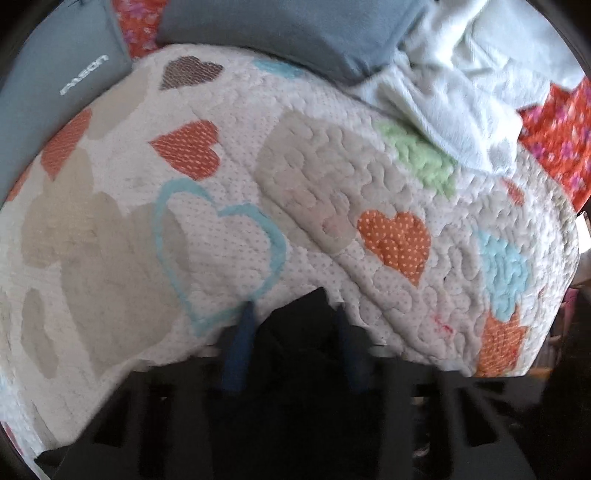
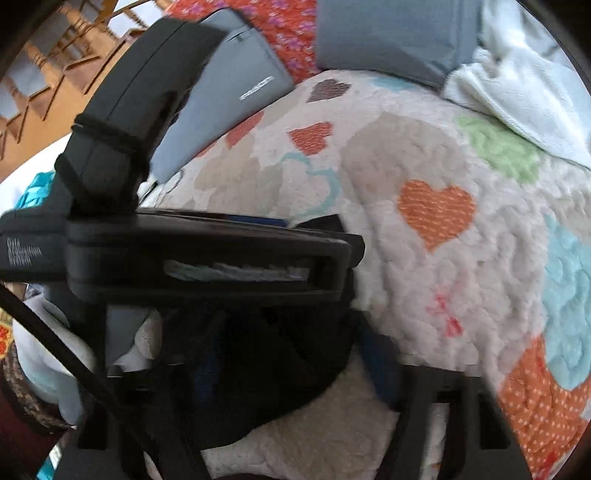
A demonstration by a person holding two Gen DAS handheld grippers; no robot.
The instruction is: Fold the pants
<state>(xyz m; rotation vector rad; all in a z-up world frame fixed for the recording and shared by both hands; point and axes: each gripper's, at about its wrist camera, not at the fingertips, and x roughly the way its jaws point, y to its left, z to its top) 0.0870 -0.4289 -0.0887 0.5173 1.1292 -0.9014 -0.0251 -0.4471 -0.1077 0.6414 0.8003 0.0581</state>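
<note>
Black pants show as a dark bunch of cloth between the blue fingers of my left gripper, which is shut on them just above the heart-patterned quilt. In the right wrist view the same dark cloth fills the space between the fingers of my right gripper, which looks shut on it. The left gripper's black body lies across that view, close to the left of the right gripper. Most of the pants are hidden under the grippers.
Two grey pillows lie at the far side of the bed. A white fluffy blanket is heaped at the far right. A red flowered sheet shows beyond the quilt edge. A wooden chair stands at the left.
</note>
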